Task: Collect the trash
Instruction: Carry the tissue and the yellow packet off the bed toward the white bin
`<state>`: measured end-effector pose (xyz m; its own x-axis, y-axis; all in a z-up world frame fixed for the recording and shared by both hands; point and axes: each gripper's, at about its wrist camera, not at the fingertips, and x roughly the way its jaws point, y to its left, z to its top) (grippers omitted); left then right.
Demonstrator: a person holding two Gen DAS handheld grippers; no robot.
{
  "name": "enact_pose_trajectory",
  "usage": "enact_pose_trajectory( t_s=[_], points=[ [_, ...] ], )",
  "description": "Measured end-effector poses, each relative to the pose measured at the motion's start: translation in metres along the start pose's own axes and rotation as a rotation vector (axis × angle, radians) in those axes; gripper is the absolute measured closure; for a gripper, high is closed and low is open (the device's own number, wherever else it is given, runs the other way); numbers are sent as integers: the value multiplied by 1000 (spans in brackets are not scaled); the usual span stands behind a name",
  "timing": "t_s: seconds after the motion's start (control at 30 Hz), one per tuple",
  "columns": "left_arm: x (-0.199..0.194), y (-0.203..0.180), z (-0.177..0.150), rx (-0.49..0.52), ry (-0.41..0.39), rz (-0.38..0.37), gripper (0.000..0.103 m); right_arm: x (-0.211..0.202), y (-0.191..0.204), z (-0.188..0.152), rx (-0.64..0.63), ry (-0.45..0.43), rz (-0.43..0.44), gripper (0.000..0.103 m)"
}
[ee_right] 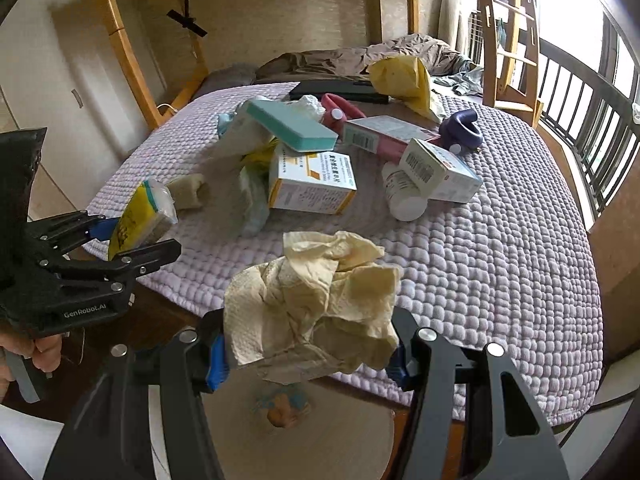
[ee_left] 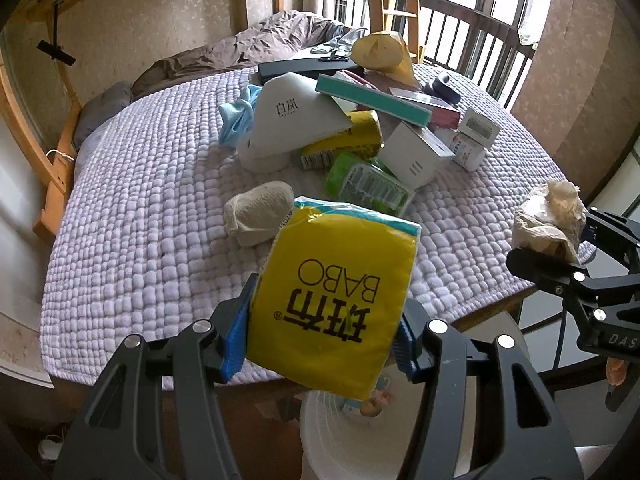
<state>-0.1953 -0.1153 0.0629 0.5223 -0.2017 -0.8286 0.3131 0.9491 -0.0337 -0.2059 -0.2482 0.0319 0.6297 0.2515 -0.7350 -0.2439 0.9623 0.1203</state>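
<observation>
- Left gripper (ee_left: 320,344) clamped on a yellow tissue pack (ee_left: 332,300), blue pads (ee_left: 234,344) squeezing both sides, held clear of the quilted bed cover (ee_left: 140,208).
- Right gripper (ee_right: 308,356) clamped on a crumpled paper wad (ee_right: 316,304), likewise lifted off the bed.
- Both loads carried past the bed edge, above a white bin (ee_left: 344,432) below (probably the drop point; something small already lying inside).
- Remaining on the bed: medicine boxes (ee_right: 312,184), a teal box (ee_right: 292,124), a white pill bottle (ee_right: 404,196), a rolled beige cloth (ee_left: 260,208).
</observation>
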Motion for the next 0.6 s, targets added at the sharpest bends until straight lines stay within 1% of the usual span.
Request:
enact_pose_trajectory(
  t_s=[0.33,0.6],
  points=[
    [-4,-7,-17,19,25,-14,44,-4,8,-15,-13,24,18,45],
    [-7,-12,-20,33,25,-18,44,-4,7,-24,-6,34,18,45]
  ],
)
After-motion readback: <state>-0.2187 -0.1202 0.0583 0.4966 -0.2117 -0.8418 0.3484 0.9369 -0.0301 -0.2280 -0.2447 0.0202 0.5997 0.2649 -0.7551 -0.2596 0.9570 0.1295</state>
